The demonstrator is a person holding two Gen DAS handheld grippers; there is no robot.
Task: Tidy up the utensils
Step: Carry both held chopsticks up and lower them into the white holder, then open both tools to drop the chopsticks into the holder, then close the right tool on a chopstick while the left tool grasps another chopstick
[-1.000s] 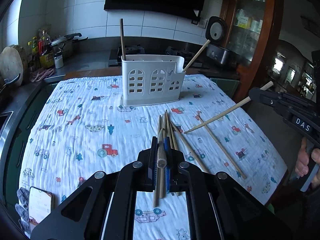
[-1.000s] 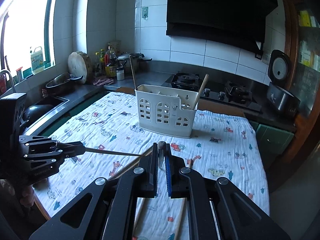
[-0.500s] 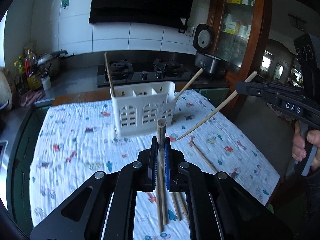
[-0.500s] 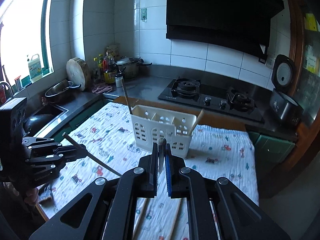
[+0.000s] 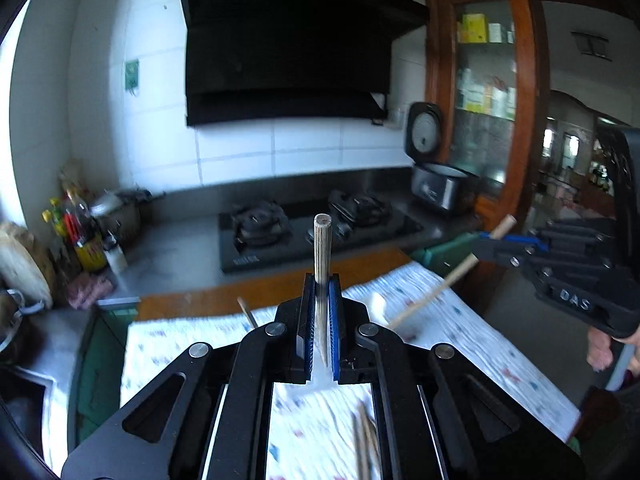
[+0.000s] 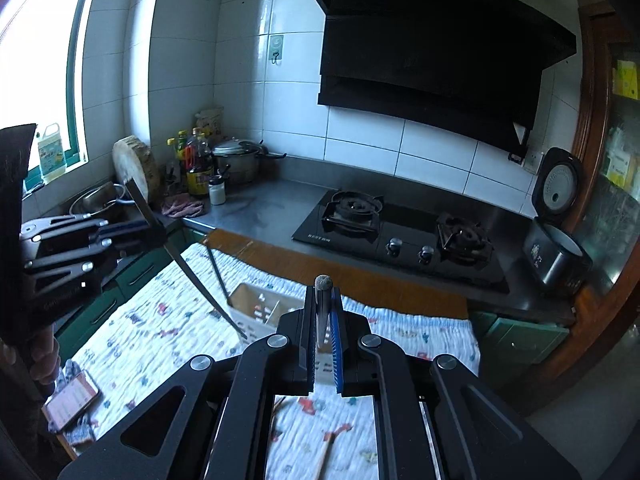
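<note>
My left gripper point(image 5: 321, 280) is shut on a wooden chopstick point(image 5: 322, 240) that stands upright between the blue pads. In the right wrist view the same left gripper point(image 6: 136, 230) holds it slanting down toward the white utensil holder point(image 6: 256, 308). My right gripper point(image 6: 323, 292) is shut on another chopstick point(image 6: 322, 282). In the left wrist view the right gripper point(image 5: 486, 244) carries this chopstick point(image 5: 440, 284) angled down over the cloth. One chopstick point(image 6: 214, 264) stands in the holder. Loose chopsticks point(image 5: 366, 440) lie on the patterned cloth point(image 6: 152, 332).
A gas hob point(image 6: 396, 236) and a rice cooker point(image 6: 556, 252) sit on the counter behind the table. Bottles point(image 6: 198, 168), a pot and a round cutting board point(image 6: 134, 162) stand at the left. A phone point(image 6: 70, 400) lies at the cloth's near left corner.
Both grippers have risen from the cloth, each carrying its chopstick. The holder has dropped low in both views and is now partly hidden behind the fingers.
</note>
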